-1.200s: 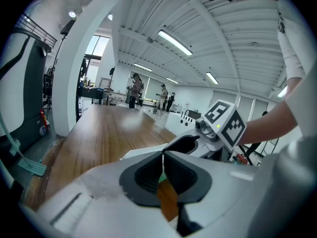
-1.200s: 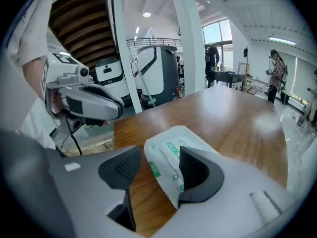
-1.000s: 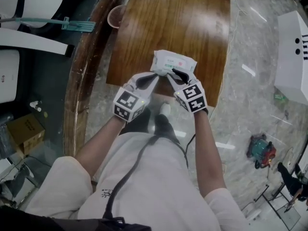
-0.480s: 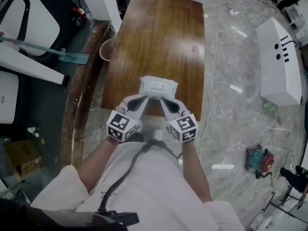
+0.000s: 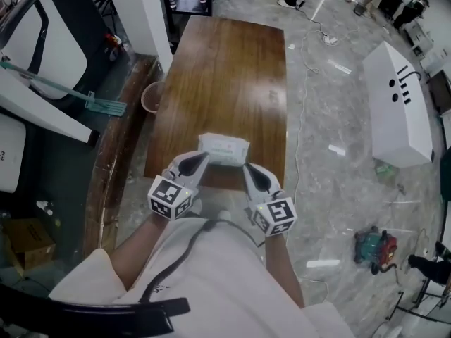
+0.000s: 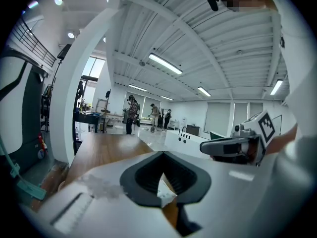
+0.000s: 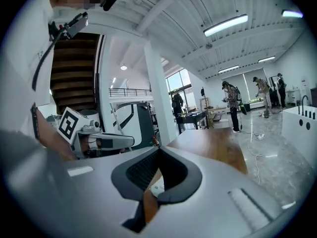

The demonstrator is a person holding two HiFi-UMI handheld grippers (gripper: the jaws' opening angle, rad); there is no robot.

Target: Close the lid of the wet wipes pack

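The white wet wipes pack [image 5: 223,148] lies flat near the front edge of the brown wooden table [image 5: 232,69]. Its lid looks flat, though the detail is too small to be sure. My left gripper [image 5: 201,158] hovers just short of the pack's left end, jaws shut with nothing between them. My right gripper [image 5: 248,167] hangs off the pack's right end, also shut and empty. In the left gripper view the tips of the left gripper [image 6: 162,153] meet, and a sliver of the pack [image 6: 165,190] shows below them. The right gripper view shows the right gripper [image 7: 159,149] closed above the pack [image 7: 157,186].
A pink cup [image 5: 150,97] stands on the floor left of the table. A white box [image 5: 398,104] lies on the floor to the right, with a cable [image 5: 303,55] and a red-green tool [image 5: 373,247] nearby. People [image 6: 132,114] stand beyond the table's far end.
Both grippers rose and drew back from the pack, which stayed on the table. The right jaws closed. The head view now takes in more of the room.
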